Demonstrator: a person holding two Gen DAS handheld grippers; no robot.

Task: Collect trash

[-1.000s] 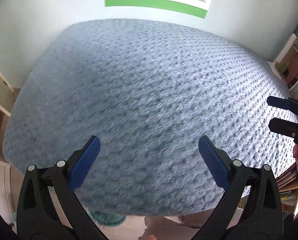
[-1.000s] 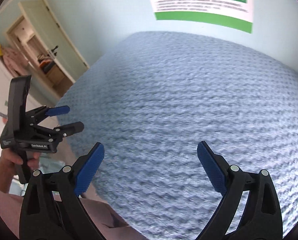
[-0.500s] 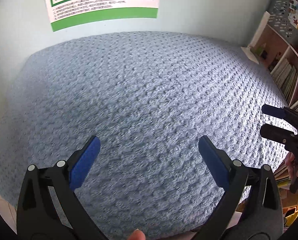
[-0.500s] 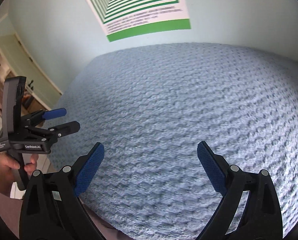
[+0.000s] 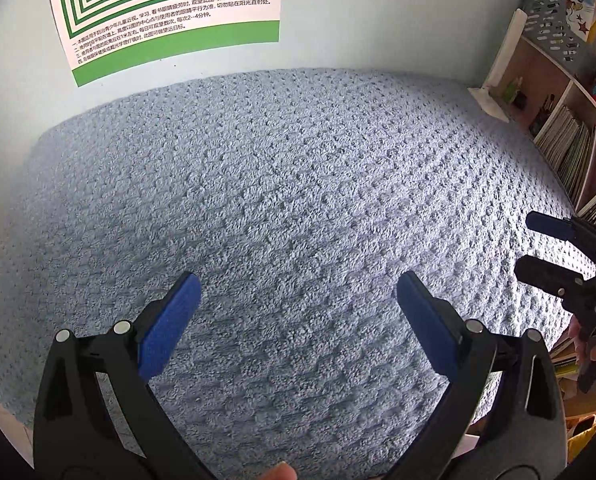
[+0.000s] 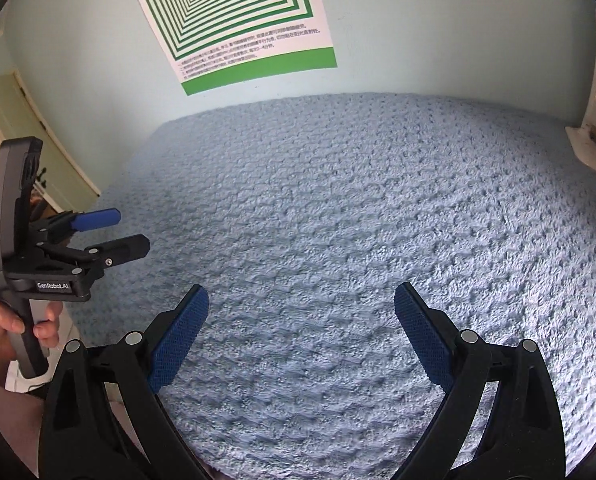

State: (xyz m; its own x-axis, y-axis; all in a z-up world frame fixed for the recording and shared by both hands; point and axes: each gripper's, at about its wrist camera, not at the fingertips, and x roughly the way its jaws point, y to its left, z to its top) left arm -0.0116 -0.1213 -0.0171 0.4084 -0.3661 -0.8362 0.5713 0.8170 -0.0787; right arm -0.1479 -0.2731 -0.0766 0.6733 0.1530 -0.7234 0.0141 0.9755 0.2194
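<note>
No trash item can be made out in either view. The blue textured blanket point(image 5: 298, 208) fills the centre of both pictures, and its surface carries only the knit pattern.

Left gripper point(image 5: 298, 300): jaws wide apart, nothing between the blue pads point(image 5: 170, 322). It hovers above the near part of the blanket. In the right wrist view the same gripper point(image 6: 122, 232) appears at the left edge, held by a hand point(image 6: 30, 324) on its grip, with its two fingers apart.

Right gripper point(image 6: 301, 312): jaws wide apart, nothing between the pads point(image 6: 421, 332). It hovers over the near part of the blanket. In the left wrist view it point(image 5: 545, 248) enters from the right edge, fingers apart, over the blanket's right border.

A poster point(image 6: 234, 20) with nested green squares and lines of printed text hangs on the pale wall point(image 5: 357, 20) behind the blanket. A bookshelf point(image 5: 561, 120) with upright books stands at the right, just beside the blanket's edge. A pale door point(image 6: 26, 136) is visible at the left of the right wrist view.
</note>
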